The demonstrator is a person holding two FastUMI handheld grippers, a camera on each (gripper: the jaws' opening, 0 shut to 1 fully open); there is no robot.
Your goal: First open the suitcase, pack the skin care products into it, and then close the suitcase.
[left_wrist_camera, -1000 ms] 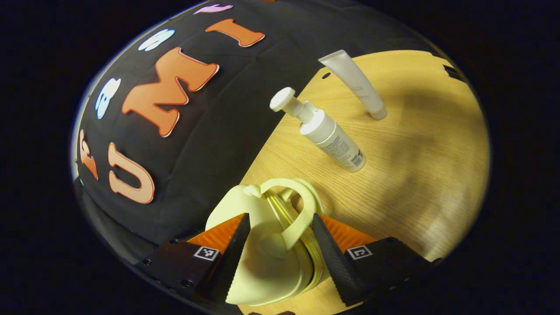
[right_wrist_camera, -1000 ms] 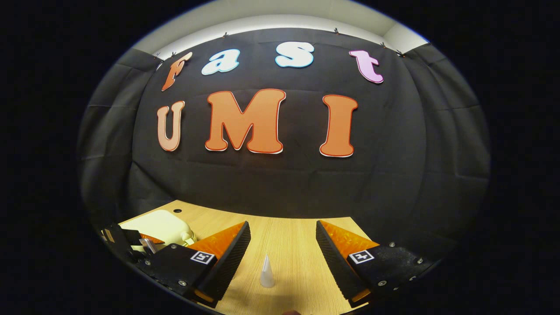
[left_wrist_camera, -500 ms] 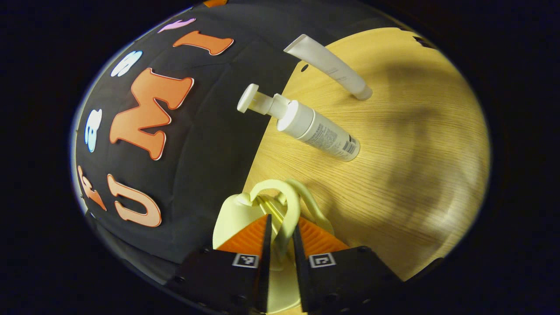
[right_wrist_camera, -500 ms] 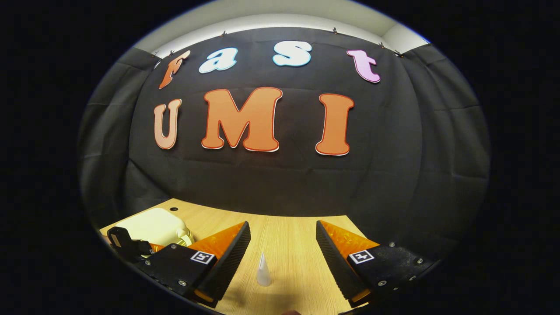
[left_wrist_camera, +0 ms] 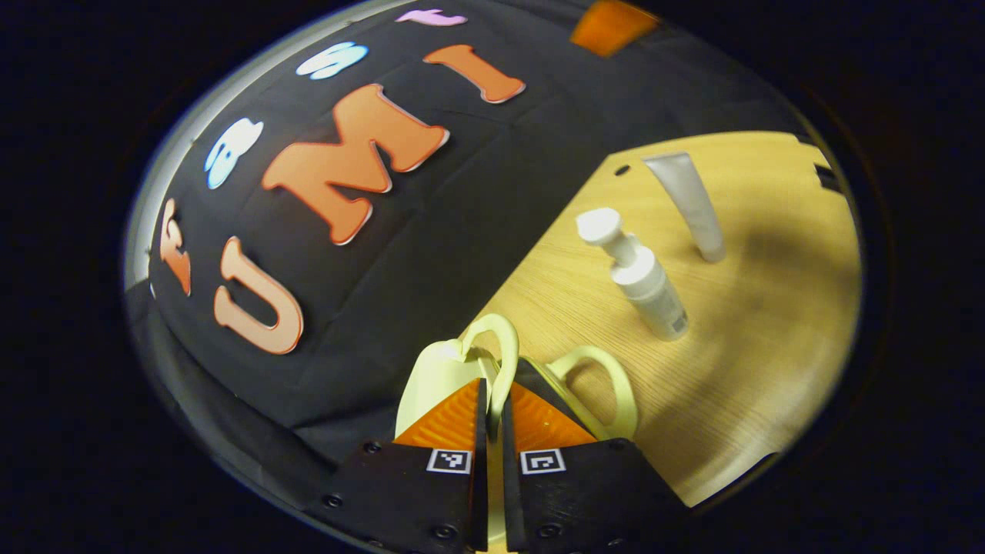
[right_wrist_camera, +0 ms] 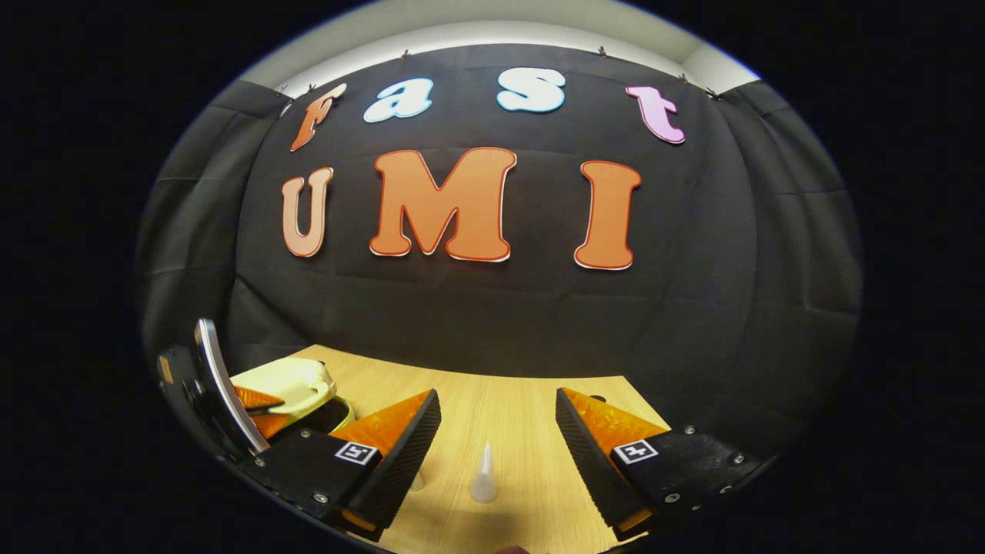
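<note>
My left gripper (left_wrist_camera: 492, 396) is shut on one looped handle (left_wrist_camera: 496, 346) of the pale yellow suitcase (left_wrist_camera: 435, 377). That half is lifted away from the other half, whose handle (left_wrist_camera: 608, 381) lies lower to the right. A white pump bottle (left_wrist_camera: 646, 288) and a white tube (left_wrist_camera: 689, 204) stand on the wooden table (left_wrist_camera: 754, 346) beyond. In the right gripper view the suitcase (right_wrist_camera: 288, 381) gapes slightly with a dark opening, and the left gripper (right_wrist_camera: 254, 404) holds its lid. My right gripper (right_wrist_camera: 496, 427) is open over the table, with the tube (right_wrist_camera: 483, 477) standing between its fingers' lines.
The black booth wall (right_wrist_camera: 492, 323) rises right behind the table's far edge. A small hole (left_wrist_camera: 620, 169) marks the tabletop near the tube. Bare wood (right_wrist_camera: 531, 500) lies in front of the right gripper.
The left gripper went from open around the suitcase handle to shut on it, then lifted it, so the two halves and their handles have parted. The right gripper has barely moved.
</note>
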